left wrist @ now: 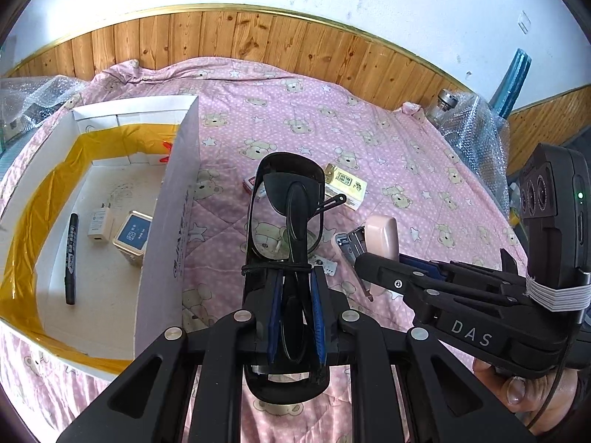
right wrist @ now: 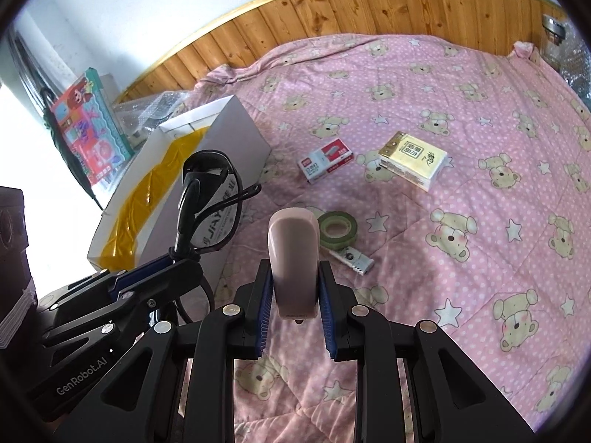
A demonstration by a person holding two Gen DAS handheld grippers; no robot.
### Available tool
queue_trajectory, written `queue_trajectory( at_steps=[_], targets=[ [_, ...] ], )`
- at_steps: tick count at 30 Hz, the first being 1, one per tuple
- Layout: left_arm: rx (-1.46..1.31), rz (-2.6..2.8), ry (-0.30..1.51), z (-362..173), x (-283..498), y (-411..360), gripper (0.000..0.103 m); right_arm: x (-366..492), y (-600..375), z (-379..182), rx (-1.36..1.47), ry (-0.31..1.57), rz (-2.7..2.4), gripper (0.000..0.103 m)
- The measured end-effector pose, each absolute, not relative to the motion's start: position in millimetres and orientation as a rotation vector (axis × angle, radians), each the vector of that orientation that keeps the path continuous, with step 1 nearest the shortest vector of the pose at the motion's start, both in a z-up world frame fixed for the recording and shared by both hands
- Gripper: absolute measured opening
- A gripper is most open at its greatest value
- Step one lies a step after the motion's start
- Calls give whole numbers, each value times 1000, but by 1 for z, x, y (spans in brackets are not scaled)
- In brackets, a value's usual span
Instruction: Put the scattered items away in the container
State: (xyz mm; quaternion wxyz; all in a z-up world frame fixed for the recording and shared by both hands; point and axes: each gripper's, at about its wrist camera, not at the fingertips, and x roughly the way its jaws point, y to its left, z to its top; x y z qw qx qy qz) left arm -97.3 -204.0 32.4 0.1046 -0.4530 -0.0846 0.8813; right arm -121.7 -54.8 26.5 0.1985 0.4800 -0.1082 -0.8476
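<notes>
Box [left wrist: 168,221]: marker [left wrist: 71,254], charger [left wrist: 99,221], blue-labelled carton [left wrist: 133,234]. Left gripper [left wrist: 295,288] clamps glasses [left wrist: 286,206]; right gripper [right wrist: 295,295] clamps pink stapler [right wrist: 293,258].

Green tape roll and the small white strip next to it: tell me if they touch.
Cannot tell. In the right wrist view the green tape roll sits right against the white strip, their edges meeting with no visible gap, but one may only overlap the other.

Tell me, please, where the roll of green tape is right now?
In the right wrist view the roll of green tape lies flat on the pink quilt, just right of the pink stapler held in the right gripper.
</notes>
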Motion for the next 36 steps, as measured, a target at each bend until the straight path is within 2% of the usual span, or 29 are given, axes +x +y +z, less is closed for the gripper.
queue_trajectory(
  at_steps=[36],
  targets=[
    [-1226,2644,-326,57,-52,-241,16,-83,-99,58,1269,-228,-2363,25]
  ],
)
